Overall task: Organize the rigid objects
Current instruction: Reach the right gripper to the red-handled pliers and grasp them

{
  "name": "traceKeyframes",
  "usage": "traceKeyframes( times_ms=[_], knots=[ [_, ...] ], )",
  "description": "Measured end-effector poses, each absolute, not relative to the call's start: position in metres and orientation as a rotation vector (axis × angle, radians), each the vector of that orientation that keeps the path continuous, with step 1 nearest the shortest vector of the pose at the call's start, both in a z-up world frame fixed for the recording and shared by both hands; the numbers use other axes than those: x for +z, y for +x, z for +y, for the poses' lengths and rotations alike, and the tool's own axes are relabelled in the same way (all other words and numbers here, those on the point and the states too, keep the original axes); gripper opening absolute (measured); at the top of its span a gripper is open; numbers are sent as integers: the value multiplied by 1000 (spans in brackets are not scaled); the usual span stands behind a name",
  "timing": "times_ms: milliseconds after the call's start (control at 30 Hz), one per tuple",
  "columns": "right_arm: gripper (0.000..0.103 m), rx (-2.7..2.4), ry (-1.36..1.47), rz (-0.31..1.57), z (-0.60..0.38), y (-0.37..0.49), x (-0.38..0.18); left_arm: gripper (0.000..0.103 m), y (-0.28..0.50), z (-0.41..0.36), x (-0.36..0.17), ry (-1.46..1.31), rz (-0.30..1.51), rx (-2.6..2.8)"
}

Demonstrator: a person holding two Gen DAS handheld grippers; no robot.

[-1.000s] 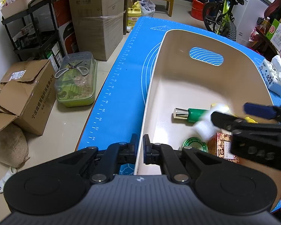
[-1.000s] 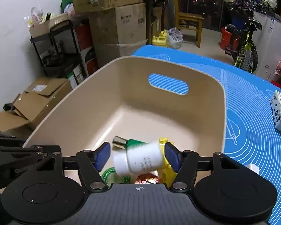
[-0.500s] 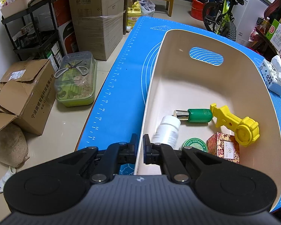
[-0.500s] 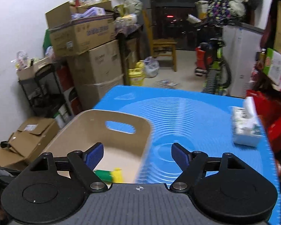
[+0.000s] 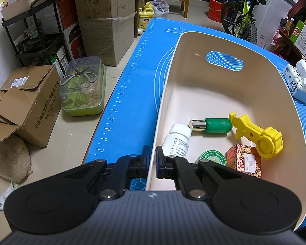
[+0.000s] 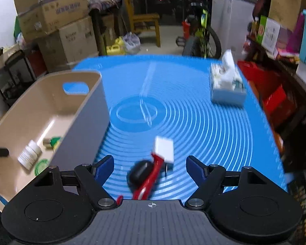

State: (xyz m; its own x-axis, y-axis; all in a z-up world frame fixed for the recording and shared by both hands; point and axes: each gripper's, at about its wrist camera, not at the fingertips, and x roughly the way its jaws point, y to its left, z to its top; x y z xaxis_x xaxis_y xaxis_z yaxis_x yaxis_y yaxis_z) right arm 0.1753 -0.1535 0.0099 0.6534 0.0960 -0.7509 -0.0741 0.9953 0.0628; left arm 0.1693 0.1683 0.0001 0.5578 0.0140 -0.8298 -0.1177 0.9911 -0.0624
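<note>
My left gripper (image 5: pixel 152 157) is shut on the near wall of the beige bin (image 5: pixel 173 65), one finger inside and one outside. In the bin lie a white bottle (image 5: pixel 177 140), a green bottle with a silver cap (image 5: pixel 214 125), a yellow plastic tool (image 5: pixel 257 134), a green ointment tin (image 5: pixel 212 157) and a red patterned box (image 5: pixel 244 160). My right gripper (image 6: pixel 151 164) is open over the blue mat (image 6: pixel 204 122), right of the bin (image 6: pixel 85 106). Below its fingers lie a blurred red-handled item (image 6: pixel 151 179), a black piece (image 6: pixel 139 172) and a small white block (image 6: pixel 164 149).
A tissue pack (image 6: pixel 227 83) sits at the mat's far right. Left of the table are cardboard boxes (image 5: pixel 28 102), a green-lidded tub with scissors (image 5: pixel 83 87) and a black shelf (image 5: pixel 36 32). A bicycle (image 5: pixel 242 18) and chair stand beyond.
My right gripper let the white bottle go into the bin and swung right, out over the mat. The bottle now lies by the bin's left wall. The left gripper kept still.
</note>
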Motion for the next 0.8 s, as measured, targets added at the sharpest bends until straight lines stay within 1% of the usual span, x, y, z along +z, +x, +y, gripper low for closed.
traceKeyframes(
  times_ms=[400,500,533,600,667,700,800],
  knots=[
    [62,75,44,987,-142,184,-46,8,169,167,0,-115,976,78],
    [53,63,44,1001,-139,187,-55,8,169,167,0,-115,976,79],
    [49,62,40,1006,-137,188,-59,8,169,167,0,-115,976,79],
    [48,60,37,1002,-135,188,-63,8,169,168,0,-115,976,78],
    [39,67,31,987,-132,186,-64,8,169,167,0,-115,976,78],
    [38,68,33,981,-132,185,-64,8,169,167,0,-115,976,79],
    [30,70,49,969,-133,181,-64,8,169,167,0,-115,976,79]
  ],
)
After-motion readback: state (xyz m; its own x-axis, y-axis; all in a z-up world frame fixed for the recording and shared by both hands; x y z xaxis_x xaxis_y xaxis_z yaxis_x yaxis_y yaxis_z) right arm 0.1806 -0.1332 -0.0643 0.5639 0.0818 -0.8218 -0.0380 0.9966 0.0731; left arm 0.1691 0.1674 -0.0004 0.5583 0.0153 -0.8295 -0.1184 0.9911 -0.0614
